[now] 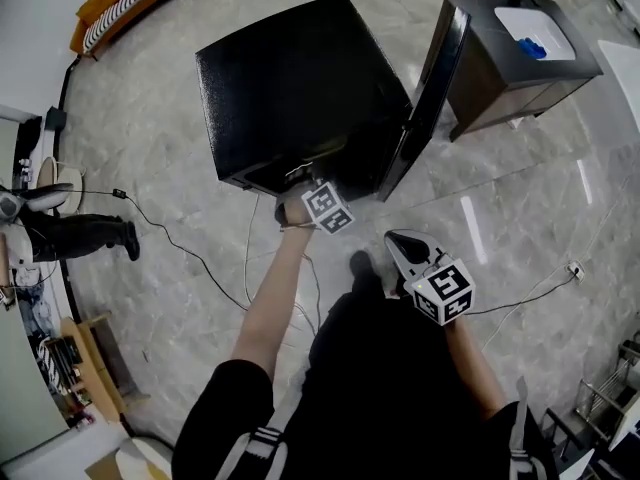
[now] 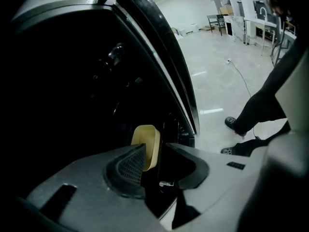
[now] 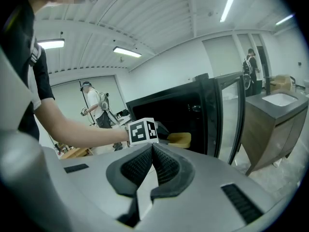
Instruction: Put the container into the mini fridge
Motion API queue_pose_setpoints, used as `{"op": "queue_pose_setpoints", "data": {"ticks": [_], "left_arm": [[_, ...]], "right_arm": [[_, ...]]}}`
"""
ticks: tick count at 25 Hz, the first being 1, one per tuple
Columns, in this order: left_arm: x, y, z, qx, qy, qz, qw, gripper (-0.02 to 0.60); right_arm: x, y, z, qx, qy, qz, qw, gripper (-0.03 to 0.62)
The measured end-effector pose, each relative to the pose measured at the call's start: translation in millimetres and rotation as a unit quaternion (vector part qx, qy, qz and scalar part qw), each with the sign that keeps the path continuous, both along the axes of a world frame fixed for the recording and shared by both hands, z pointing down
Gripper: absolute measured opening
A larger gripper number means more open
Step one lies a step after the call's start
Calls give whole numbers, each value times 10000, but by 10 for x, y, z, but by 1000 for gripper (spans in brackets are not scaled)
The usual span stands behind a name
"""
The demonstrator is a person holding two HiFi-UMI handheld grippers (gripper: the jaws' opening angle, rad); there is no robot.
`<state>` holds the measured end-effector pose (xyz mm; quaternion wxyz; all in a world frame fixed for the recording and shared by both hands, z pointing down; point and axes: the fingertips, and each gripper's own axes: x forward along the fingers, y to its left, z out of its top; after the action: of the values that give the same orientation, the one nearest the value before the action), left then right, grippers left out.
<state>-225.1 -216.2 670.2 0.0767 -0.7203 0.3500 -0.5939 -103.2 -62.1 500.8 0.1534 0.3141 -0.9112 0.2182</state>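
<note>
In the head view, the mini fridge point(image 1: 300, 88) stands on the floor with its door point(image 1: 435, 88) swung open to the right. The left gripper point(image 1: 310, 193) reaches into the opening. The right gripper point(image 1: 400, 246) hangs back near the person's body. The container does not show here.

In the left gripper view, the left gripper point(image 2: 154, 151) has its jaws wide apart. The yellow container point(image 2: 147, 146) sits at their tips in the dark interior, close against the left pad, with a clear gap to the right pad. It looks set down. Backing straight out along the jaws' own line should keep that pad from dragging it.

In the right gripper view, the right gripper point(image 3: 152, 153) has its jaws pressed together, empty. The container point(image 3: 179, 139) lies inside the fridge, just beyond the left gripper point(image 3: 161, 132).
</note>
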Motion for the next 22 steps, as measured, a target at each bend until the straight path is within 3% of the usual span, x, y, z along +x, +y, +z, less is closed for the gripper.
{"op": "queue_pose_setpoints", "data": {"ticks": [9, 18, 22], "left_arm": [[156, 433, -561, 336, 616, -297, 9971, 98], [196, 761, -957, 603, 1410, -808, 9849, 52], [246, 849, -1102, 673, 1557, -903, 9814, 41]], "right_arm": [[1, -100, -128, 47, -81, -98, 9999, 18], [-61, -163, -185, 152, 208, -337, 9991, 18], [13, -161, -206, 168, 284, -418, 9986, 18]]}}
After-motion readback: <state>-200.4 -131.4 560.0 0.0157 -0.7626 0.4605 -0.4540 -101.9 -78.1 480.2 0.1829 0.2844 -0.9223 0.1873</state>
